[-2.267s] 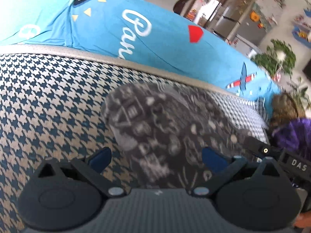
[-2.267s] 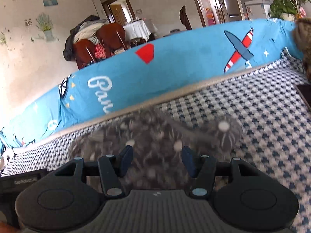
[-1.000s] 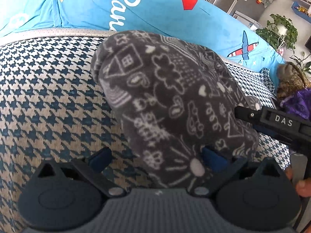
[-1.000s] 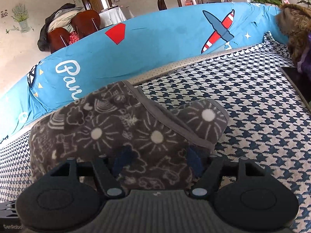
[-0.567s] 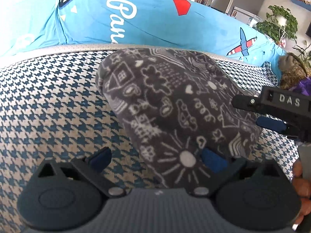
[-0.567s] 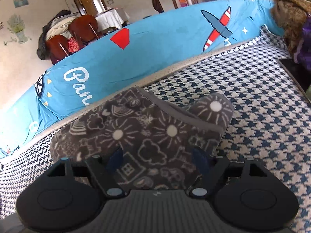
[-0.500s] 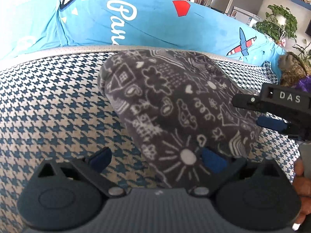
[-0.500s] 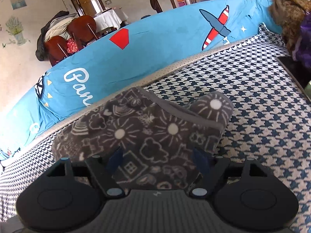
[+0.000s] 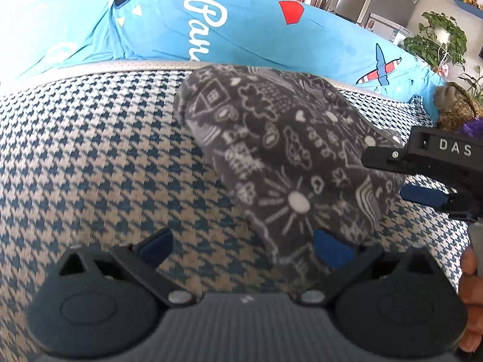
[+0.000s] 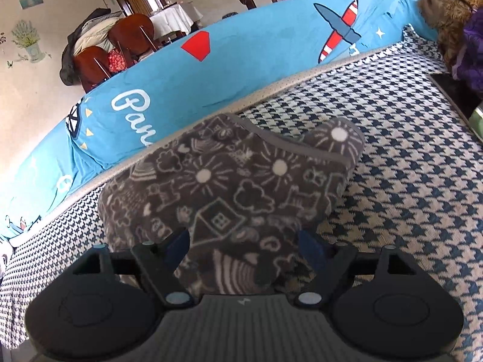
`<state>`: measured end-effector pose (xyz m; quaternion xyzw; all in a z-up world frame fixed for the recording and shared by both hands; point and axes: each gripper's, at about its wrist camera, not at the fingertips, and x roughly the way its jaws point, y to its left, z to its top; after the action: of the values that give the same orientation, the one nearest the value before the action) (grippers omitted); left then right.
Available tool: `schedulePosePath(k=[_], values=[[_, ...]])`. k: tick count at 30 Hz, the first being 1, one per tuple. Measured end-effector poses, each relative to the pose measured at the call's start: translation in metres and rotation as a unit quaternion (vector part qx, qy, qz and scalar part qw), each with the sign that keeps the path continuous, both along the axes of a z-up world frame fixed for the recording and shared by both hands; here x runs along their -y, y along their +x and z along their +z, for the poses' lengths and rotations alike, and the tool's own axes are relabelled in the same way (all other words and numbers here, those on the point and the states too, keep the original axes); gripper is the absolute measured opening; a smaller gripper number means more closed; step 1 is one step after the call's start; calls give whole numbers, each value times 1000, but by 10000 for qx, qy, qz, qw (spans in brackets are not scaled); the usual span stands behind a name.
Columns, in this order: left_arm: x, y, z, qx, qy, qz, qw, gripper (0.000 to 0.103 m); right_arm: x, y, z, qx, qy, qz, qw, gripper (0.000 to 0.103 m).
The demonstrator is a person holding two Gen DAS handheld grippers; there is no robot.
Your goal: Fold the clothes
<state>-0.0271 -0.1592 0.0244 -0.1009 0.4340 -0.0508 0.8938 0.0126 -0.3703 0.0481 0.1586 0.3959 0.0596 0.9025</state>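
Showing bright, even daylight in both views; blowing out to white at the upper-left corner of the left wrist view, far beyond the left finger (image 9: 155,242); bending the blue cover (image 10: 256,57) into an arc ahead of the fingers; darkening into black corners; blurring slightly in the houndstooth weave (image 9: 90,163) beside the left finger, sharper in the right wrist view; casting only a soft shadow under the grey garment (image 10: 229,187) near the right finger (image 10: 309,246).

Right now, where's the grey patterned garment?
In both wrist views the grey patterned garment lies bundled on the houndstooth cushion, just ahead of both open grippers, near the blue backrest cover.
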Motion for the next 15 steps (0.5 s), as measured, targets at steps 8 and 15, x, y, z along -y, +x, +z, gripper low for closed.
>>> schedulePosePath(k=[8, 15], values=[[14, -36, -15, -169, 21, 58, 9998, 103, 7, -13, -3, -76, -25, 88, 9999, 80], [33, -67, -13, -76, 131, 54, 9999, 103, 12, -18, -4, -113, -47, 135, 9998, 80]])
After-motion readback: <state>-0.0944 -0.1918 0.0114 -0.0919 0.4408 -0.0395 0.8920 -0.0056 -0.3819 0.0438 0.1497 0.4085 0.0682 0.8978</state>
